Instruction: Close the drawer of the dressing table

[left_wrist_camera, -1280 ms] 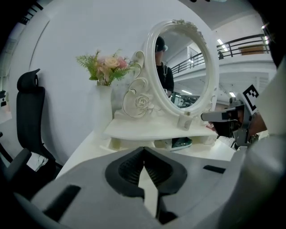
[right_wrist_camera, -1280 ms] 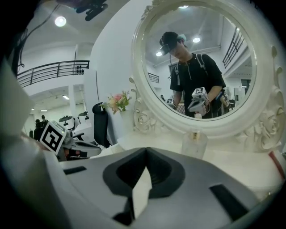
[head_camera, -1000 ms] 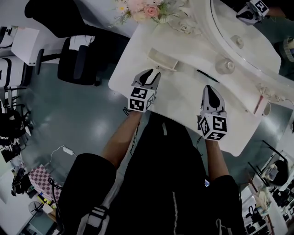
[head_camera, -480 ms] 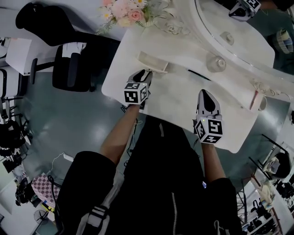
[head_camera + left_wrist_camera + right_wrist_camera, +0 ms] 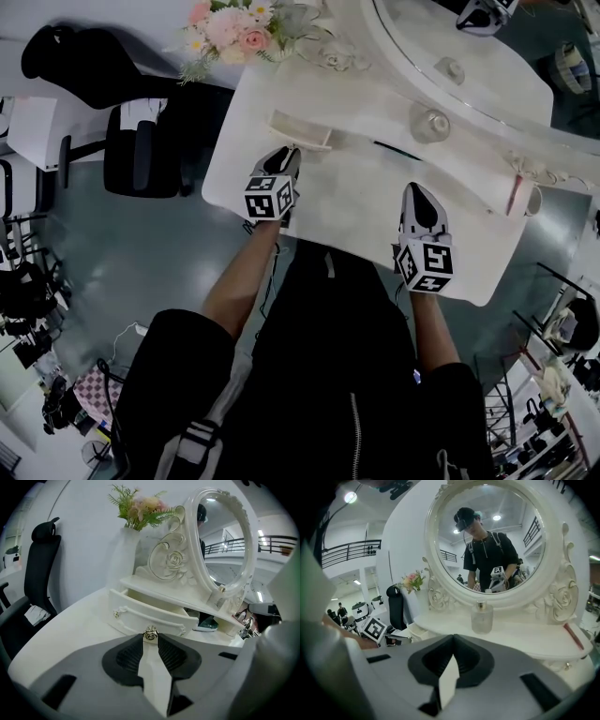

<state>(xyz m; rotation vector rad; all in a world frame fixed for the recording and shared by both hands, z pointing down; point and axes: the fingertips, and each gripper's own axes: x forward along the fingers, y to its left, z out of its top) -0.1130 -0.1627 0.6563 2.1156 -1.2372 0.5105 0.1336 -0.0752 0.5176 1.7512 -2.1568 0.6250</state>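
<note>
The white dressing table (image 5: 356, 202) has a small drawer (image 5: 298, 131) standing pulled out at its back left, under the mirror shelf. In the left gripper view the drawer front (image 5: 136, 617) carries a gold rose knob (image 5: 150, 633). My left gripper (image 5: 150, 638) has that knob between its tips; its jaws are closing and both tips touch the knob's sides. From above, the left gripper (image 5: 287, 155) meets the drawer's front. My right gripper (image 5: 418, 192) hovers over the table's right half, shut and holding nothing, its tips (image 5: 453, 638) together.
An oval mirror (image 5: 469, 66) stands at the back with a perfume bottle (image 5: 429, 122) on its shelf. A flower vase (image 5: 230, 26) sits at the back left corner. A black office chair (image 5: 141, 150) stands left of the table. A pink stick (image 5: 514, 197) lies at the right.
The left gripper has sunk to the drawer front and its jaws have narrowed round the knob. The right gripper has shifted only slightly.
</note>
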